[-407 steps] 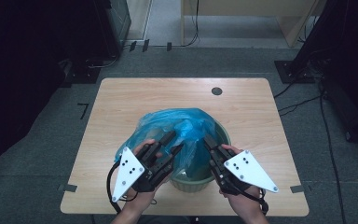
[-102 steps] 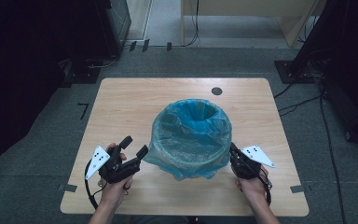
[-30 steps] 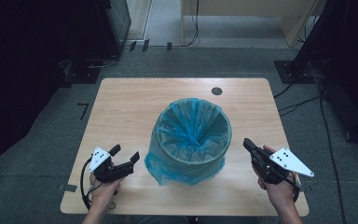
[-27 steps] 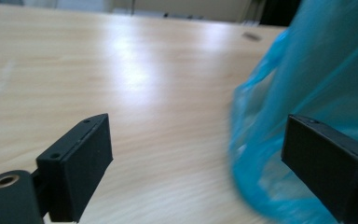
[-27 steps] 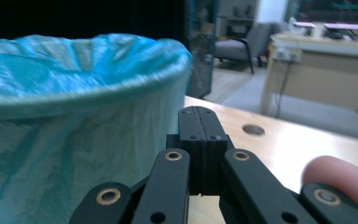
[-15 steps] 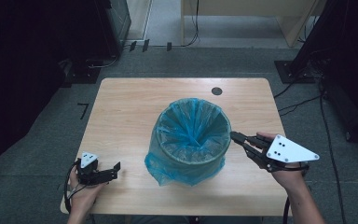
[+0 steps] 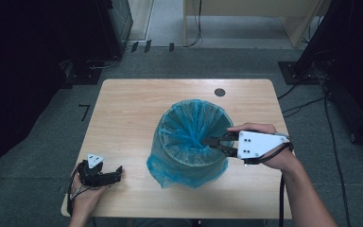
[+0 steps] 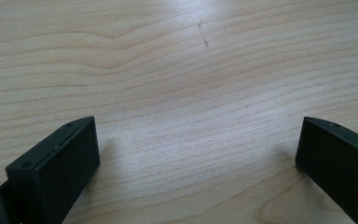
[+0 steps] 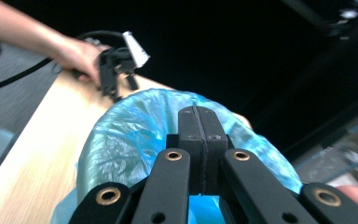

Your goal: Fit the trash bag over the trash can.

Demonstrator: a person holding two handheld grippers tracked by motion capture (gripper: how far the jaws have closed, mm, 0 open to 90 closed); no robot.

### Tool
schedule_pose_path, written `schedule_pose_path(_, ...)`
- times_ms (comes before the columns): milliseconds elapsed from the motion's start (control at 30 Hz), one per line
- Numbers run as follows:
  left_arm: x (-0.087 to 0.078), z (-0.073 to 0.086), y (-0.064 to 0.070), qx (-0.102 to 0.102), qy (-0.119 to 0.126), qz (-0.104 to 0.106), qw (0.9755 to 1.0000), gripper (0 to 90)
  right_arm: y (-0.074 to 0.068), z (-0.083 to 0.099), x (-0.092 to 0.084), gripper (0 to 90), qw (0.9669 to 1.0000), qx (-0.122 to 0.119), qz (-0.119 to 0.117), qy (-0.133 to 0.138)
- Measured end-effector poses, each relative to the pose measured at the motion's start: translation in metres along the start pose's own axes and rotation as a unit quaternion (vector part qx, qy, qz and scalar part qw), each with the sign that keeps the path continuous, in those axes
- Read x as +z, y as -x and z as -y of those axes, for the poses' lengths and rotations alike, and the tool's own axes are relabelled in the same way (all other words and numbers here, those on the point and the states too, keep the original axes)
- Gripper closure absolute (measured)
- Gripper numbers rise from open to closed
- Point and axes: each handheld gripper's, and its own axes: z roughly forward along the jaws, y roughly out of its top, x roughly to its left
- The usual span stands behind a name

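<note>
- The right gripper [image 7: 208,142], jaws pressed together and empty, hangs over the bag-lined bin [image 7: 191,142].
- The left gripper [image 7: 118,172], jaws wide and empty, rests on the table [image 7: 123,118], well apart from the bin.

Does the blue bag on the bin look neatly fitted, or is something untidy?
Mostly fitted. The blue bag lines the bin's rim, but its excess hangs bunched and uneven down the near-left side, touching the table. Nothing looks spilled or torn.
</note>
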Motion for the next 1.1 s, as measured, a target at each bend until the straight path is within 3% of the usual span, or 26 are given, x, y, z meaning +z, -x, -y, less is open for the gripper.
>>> schedule_pose_path(200, 0.000, 0.000, 0.001, -0.002, 0.000, -0.002, 1.0000, 0.0, 0.011, -0.012, 0.022, 90.0, 0.9970, -0.030, -0.063, -0.033)
schedule_pose_path(300, 0.000, 0.000, 0.001, -0.002, 0.000, -0.002, 1.0000, 0.0, 0.016, -0.015, 0.034, 90.0, 0.9936, -0.044, -0.087, -0.057)
schedule_pose_path(567, 0.000, 0.000, 0.001, -0.001, -0.001, -0.002, 1.0000, 0.0, 0.027, -0.013, 0.064, 90.0, 0.9840, -0.049, -0.141, -0.096)
schedule_pose_path(800, 0.000, -0.001, 0.001, -0.002, -0.001, -0.002, 1.0000, 0.0, 0.018, -0.013, 0.091, 90.0, 0.9678, -0.074, -0.200, -0.134)
schedule_pose_path(1100, 0.001, -0.001, 0.001, -0.002, 0.000, -0.002, 1.0000, 0.0, 0.010, 0.000, 0.124, 90.0, 0.9503, -0.084, -0.238, -0.183)
